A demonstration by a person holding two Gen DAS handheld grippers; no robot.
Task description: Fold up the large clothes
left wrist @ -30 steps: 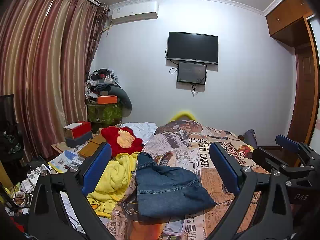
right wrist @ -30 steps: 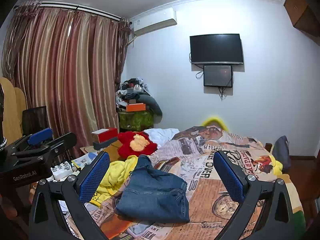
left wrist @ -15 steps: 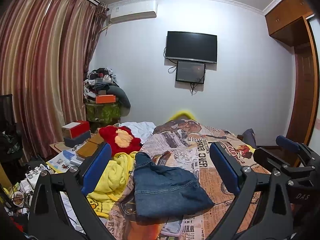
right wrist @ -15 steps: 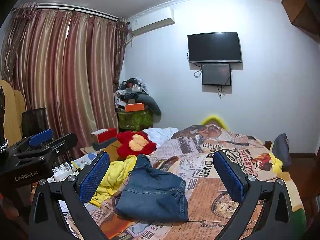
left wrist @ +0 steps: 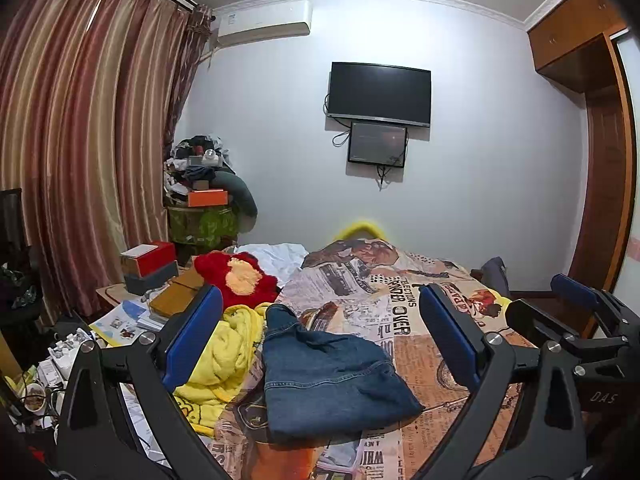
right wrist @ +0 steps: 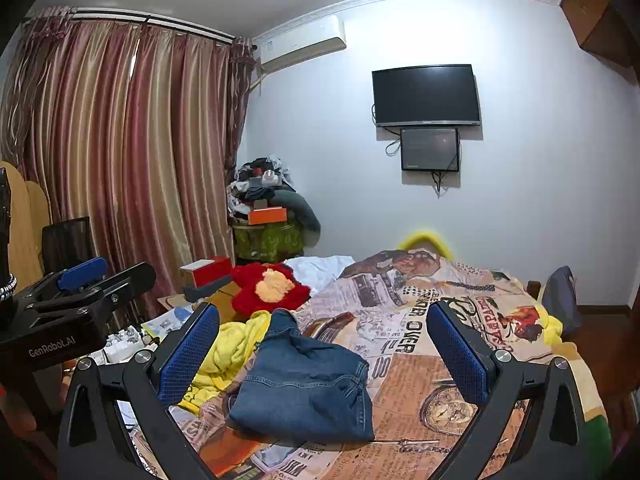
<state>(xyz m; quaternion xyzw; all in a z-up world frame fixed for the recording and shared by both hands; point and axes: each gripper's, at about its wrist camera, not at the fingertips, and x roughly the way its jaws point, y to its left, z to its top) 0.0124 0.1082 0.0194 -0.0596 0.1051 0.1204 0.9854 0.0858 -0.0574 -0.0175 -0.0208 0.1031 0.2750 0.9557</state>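
A pair of blue jeans (left wrist: pixel 324 372) lies folded into a compact bundle on the newspaper-print bedspread (left wrist: pixel 416 320), with one end trailing toward the far left. My left gripper (left wrist: pixel 320 340) hangs open above the near side of the bed, nothing between its blue pads. In the right wrist view the same jeans (right wrist: pixel 308 388) sit low and centre, and my right gripper (right wrist: pixel 324 356) is open and empty above them. The left gripper's body (right wrist: pixel 76 300) shows at that view's left edge, and the right gripper's body (left wrist: pixel 580 320) at the left wrist view's right edge.
A yellow blanket (left wrist: pixel 228 356) and a red plush (left wrist: pixel 236 276) lie left of the jeans, with a white cloth (left wrist: pixel 276 256) behind. Boxes and papers (left wrist: pixel 148 268) crowd a low table at the left. Curtains, a cluttered corner pile (left wrist: pixel 204 192) and a wall TV (left wrist: pixel 380 94) stand beyond.
Both views have shifted slightly; the jeans sit a little lower and closer in frame. Both grippers stay open and empty.
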